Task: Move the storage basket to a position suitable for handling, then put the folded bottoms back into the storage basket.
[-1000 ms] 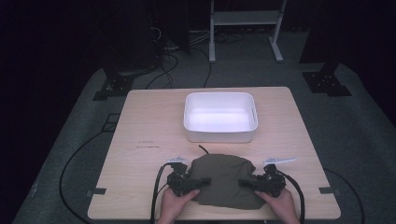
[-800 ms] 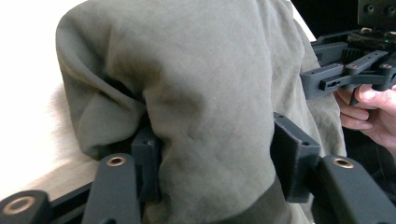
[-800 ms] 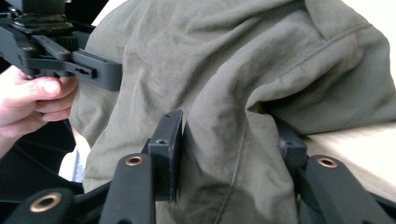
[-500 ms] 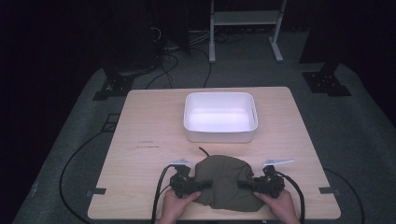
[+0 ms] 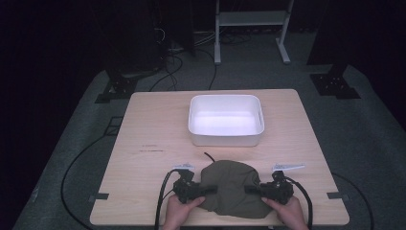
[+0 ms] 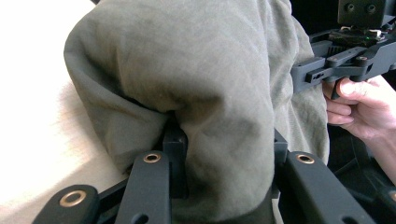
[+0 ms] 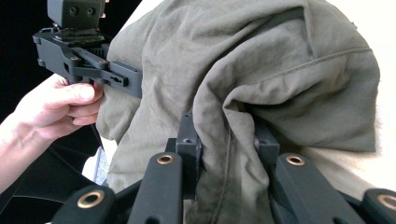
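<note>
My left claw [image 5: 207, 189] and my right claw [image 5: 251, 190] have just been closing, and now both pinch the green cloth [image 5: 231, 188] by its sides. The cloth lies at the near edge of the surface [image 5: 153, 129], so I think I can lift it

A pool of overhead light falls on the pale table [image 5: 143, 129], leaving the floor and room beyond its far edge nearly black. The white bin [image 5: 226, 120] near the far edge glares softly, its inner floor washed out. The high view is soft and grainy. In both gripper views the bare tabletop blows out to white, the olive cloth [image 6: 187, 79] stays sharp, and the nearest jaws blur slightly.
</note>
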Demonstrator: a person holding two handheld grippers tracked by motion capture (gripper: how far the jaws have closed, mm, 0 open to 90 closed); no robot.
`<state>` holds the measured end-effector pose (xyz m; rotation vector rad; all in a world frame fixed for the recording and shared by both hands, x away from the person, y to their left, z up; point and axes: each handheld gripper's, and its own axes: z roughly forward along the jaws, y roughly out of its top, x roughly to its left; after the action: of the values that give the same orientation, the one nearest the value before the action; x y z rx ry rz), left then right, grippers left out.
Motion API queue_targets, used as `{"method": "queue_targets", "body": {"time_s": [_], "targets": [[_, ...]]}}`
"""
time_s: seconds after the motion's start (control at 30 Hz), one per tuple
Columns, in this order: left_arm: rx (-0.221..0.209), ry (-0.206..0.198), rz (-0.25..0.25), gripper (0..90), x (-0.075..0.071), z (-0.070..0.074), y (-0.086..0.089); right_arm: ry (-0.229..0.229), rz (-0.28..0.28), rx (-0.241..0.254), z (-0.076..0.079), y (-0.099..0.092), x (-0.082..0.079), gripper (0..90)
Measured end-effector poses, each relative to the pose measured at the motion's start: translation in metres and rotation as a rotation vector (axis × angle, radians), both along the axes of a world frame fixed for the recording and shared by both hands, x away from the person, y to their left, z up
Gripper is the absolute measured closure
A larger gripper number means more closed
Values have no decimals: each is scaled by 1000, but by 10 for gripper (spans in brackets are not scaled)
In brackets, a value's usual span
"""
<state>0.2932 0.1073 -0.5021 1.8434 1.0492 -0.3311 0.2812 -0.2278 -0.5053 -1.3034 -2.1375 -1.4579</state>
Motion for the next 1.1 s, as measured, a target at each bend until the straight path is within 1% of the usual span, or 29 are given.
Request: {"method": "queue_targets", "body": {"time_s": [0.07, 0.1, 0.17, 0.2, 0.27, 0.33, 0.43, 0.47, 0.57, 0.63, 0.67, 0.73, 0.8, 0.93, 1.03, 1.07, 1.1], "targets": [[-3, -2, 1, 645, -1, 0, -1, 2, 0, 0, 1, 0, -1, 714], [2, -4, -4, 645, -1, 0, -1, -3, 1, -1, 1, -1, -2, 715], [-2, -9, -10, 648, -2, 3, -1, -16, 0, 6, 4, -2, -6, 719], [-13, -20, -10, 649, -3, 7, -3, -26, 0, 5, 6, -2, -7, 721], [-24, -35, -13, 652, -4, 10, -3, -44, -8, 14, 11, -4, -9, 724], [-40, -36, -12, 653, -4, 12, -1, -50, -9, 27, 14, -5, -10, 727], [-50, -38, -14, 653, -4, 14, 2, -55, -7, 37, 17, -4, -9, 728], [-59, -36, -9, 653, -4, 16, 4, -67, -4, 47, 22, -2, -9, 728], [-72, -54, -1, 653, -6, 24, 8, -88, 4, 48, 28, 1, -11, 728], [-71, -63, -1, 653, -8, 30, 9, -104, 12, 54, 33, 2, -12, 728], [-71, -63, -1, 653, -8, 30, 9, -104, 12, 54, 33, 2, -12, 728], [-73, -84, 0, 652, -9, 37, 9, -112, 10, 68, 37, 0, -11, 728], [-76, -92, -6, 652, -8, 40, 10, -122, 10, 80, 41, 0, -11, 729], [-87, -93, -9, 653, -5, 44, 11, -130, 15, 83, 47, 0, -10, 731], [-91, -103, -6, 653, -1, 52, 12, -135, 10, 97, 53, 1, -6, 734], [-91, -103, -6, 653, -1, 52, 12, -135, 10, 97, 53, 1, -6, 734], [-100, -107, -7, 653, 1, 56, 14, -140, 8, 103, 56, 1, -4, 734]]}}
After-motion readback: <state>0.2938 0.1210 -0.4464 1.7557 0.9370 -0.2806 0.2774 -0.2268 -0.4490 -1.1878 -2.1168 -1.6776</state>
